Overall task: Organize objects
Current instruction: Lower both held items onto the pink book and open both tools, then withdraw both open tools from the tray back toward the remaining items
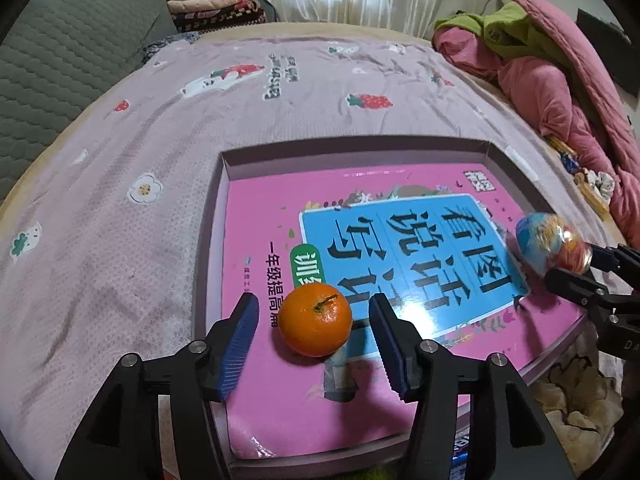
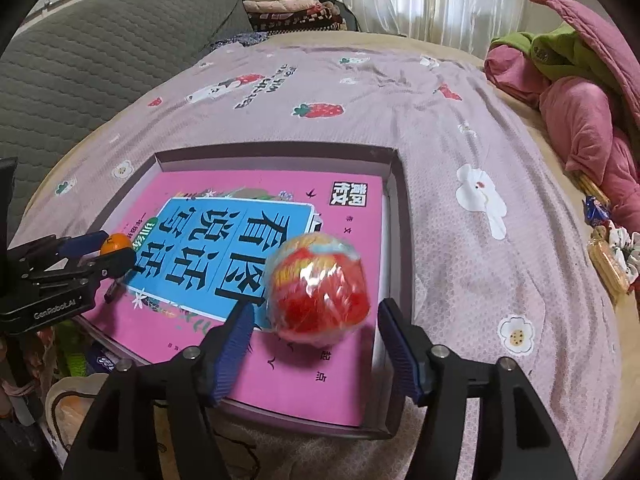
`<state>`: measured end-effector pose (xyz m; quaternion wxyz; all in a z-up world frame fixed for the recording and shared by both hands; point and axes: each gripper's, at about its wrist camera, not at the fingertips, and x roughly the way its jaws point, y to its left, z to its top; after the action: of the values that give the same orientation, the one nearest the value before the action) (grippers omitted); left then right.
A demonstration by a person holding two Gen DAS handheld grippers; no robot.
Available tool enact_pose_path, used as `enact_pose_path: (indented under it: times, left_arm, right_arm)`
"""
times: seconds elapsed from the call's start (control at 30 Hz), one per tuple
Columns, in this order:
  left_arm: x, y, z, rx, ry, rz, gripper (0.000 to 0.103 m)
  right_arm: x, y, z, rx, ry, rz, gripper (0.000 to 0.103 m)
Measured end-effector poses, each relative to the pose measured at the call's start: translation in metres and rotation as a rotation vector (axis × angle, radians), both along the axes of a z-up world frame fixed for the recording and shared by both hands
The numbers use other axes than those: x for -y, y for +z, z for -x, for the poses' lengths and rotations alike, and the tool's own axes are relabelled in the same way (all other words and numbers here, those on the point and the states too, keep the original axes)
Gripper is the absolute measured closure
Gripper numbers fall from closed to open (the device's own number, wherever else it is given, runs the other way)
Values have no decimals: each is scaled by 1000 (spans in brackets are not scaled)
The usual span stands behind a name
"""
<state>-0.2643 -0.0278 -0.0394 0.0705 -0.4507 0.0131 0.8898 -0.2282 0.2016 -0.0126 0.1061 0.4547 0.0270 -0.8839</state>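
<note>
Box (image 1: 224, 184): on the bedspread (image 1: 140, 140), at 6 o'clock in both views.
Book (image 1: 272, 240): flat inside the box.
Orange (image 1: 315, 320): on the book, toward its 7 o'clock corner, between the fingers of the left gripper (image 1: 313, 332), apart from both.
Ball (image 2: 318, 288): over the book toward 5 o'clock, between the fingers of the right gripper (image 2: 316, 340); contact unclear.
Ball relative to orange: at 3 o'clock, well apart.
Quilt (image 2: 580, 120): heaped at 2 o'clock from the box.
Folded blankets (image 1: 212, 4): at 11 o'clock, behind the bedspread.
</note>
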Motion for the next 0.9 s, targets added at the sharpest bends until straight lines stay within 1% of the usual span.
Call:
enact_pose_path:
  times: [0.23,0.33,0.37,0.5,0.67,0.8,0.9]
  left_arm:
    - [1,14,-9,-39,1,-2,37]
    - [1,20,-16,-58,0,-4,34]
    - [1,23,-18,-63,-1,-10,34]
    - [2,35,-29,-95,10,-23,33]
    - [3,52,-45,-131,15,-48,33]
    - [3,63,-57,-166,17,-42,32]
    - [4,68,-65,-169,14,-46,32]
  right_arm:
    - [-3,8,-5,-29,-7,2,37]
    - [-2,14,-10,-48,0,0,36]
    - [-2,16,-12,-60,-1,0,34]
    - [-1,27,-20,-87,6,19,32]
    - [2,46,-35,-148,26,42,29]
    - [4,58,-47,-184,35,57,28]
    - [6,67,-56,-202,41,74,28]
